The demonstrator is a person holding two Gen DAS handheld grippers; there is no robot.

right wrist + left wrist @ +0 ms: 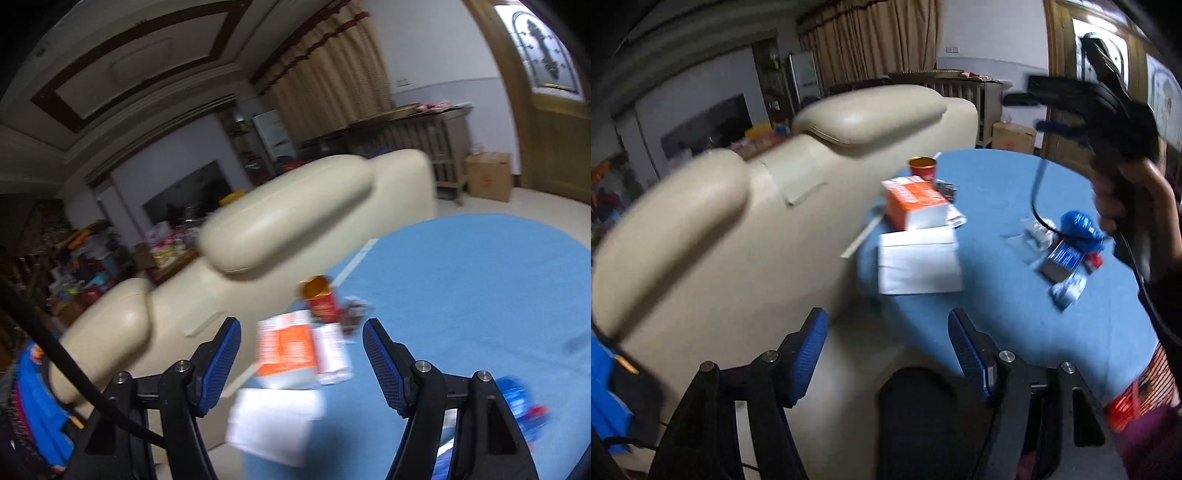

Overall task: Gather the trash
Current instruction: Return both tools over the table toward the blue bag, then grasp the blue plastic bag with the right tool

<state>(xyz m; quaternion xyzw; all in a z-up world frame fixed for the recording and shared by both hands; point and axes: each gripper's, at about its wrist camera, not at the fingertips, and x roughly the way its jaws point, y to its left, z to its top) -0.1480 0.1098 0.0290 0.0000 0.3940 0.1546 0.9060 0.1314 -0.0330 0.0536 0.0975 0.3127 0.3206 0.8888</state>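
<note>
Trash (1067,251) sits on the blue cloth (1015,302) ahead and right of my left tongs (888,354), crinkly blue-and-white wrappers in a heap. Both tongs are spread wide, holding nothing. My right tongs (301,360) point at a boxy orange pack (286,349), a red cup (319,299) just beyond.

Table beside sofa

Sofa (738,229) stands left of the table (1015,317); cup (923,168) far, tissue pack (914,203) nearer, wrappers (1067,251) right.
</note>
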